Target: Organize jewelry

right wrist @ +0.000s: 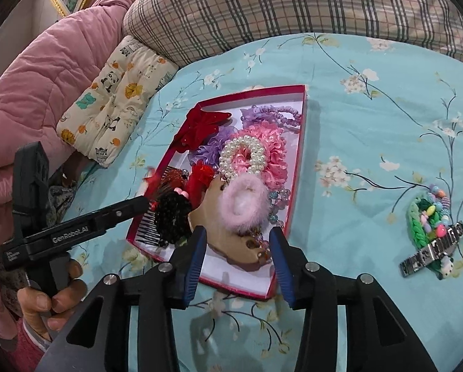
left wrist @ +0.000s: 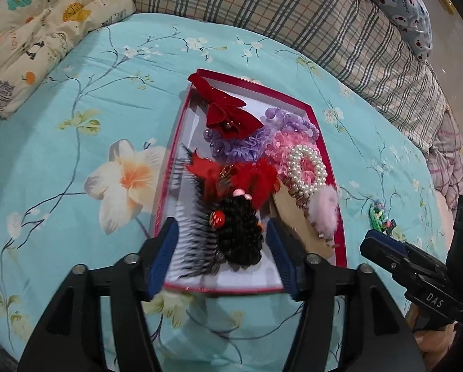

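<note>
Currently both grippers are hovering over the near end of the red box point(left wrist: 324, 142), which is lying on the floral bedsheet point(left wrist: 76, 124).

Left gripper point(left wrist: 222, 254) is sitting with its fingers point(left wrist: 166, 248) spread wide at the box's near edge, holding nothing. Between them, inside the near-left corner, a black curly hairpiece point(left wrist: 240, 235) with a comb point(left wrist: 194, 248) is lying.

Right gripper point(right wrist: 237, 266) is also gaping, gripping nothing, fingers point(right wrist: 195, 257) straddling the box's near edge above a tan card point(right wrist: 228, 232).

Box contents are piling up:
- red bow point(left wrist: 228, 114) toward the far-left corner
- purple scrunchies point(left wrist: 290, 121) at the far right
- pink scrunchie point(right wrist: 271, 145) with a pearl ring point(right wrist: 243, 155) lying on top, along the right wall
- pink fluffy hair tie point(right wrist: 243, 204) resting on the tan card, near-right
- red feathery clip point(left wrist: 250, 179) mid-box

Outside the box, a green beaded piece point(right wrist: 426, 223) and a patterned strap point(right wrist: 433, 248) are lying together on the sheet, well apart from the box's right wall.

A hand point(right wrist: 51, 303) is squeezing the left gripper's handle.
</note>
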A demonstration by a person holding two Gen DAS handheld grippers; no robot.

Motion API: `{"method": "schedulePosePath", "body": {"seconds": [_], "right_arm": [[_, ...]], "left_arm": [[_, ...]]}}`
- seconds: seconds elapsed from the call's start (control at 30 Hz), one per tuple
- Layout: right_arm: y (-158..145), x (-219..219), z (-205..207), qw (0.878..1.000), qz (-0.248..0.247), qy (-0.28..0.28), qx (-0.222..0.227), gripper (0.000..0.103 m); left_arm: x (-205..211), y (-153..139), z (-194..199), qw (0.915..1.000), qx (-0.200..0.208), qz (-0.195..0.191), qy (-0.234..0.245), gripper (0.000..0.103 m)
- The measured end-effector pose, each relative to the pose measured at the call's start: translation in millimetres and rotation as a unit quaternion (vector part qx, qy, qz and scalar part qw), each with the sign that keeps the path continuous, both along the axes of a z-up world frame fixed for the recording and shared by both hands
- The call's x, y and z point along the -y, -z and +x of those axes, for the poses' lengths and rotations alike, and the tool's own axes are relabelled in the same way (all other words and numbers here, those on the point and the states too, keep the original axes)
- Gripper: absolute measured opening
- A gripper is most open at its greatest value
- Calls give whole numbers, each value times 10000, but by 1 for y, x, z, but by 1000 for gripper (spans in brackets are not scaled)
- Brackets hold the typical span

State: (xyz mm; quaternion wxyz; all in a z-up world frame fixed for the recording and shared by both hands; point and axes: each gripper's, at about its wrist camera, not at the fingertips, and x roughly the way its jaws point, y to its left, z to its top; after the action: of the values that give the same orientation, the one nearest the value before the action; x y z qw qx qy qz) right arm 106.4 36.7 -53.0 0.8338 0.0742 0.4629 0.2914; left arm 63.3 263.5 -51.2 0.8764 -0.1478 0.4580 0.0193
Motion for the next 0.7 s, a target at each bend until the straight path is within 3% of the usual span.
{"method": "schedulePosePath", "body": {"seconds": [0.2, 0.4, 0.53, 0.7], "right_arm": [[2, 3, -11, 9999, -96, -27, -13, 45], [-1, 3, -26, 9995, -277, -112, 119, 57], [-4, 0, -36, 9986, -415, -216, 227, 72], [-4, -2, -47, 9974, -620, -281, 233, 78]], "left_arm": [[2, -8, -20, 9997, 24, 236, -60, 69], [5, -13, -40, 9977, -32, 649, -172, 85], [8, -12, -49, 9952, -185, 937, -201, 85], [14, -9, -58, 9891, -389, 1395, -271, 86]]}}
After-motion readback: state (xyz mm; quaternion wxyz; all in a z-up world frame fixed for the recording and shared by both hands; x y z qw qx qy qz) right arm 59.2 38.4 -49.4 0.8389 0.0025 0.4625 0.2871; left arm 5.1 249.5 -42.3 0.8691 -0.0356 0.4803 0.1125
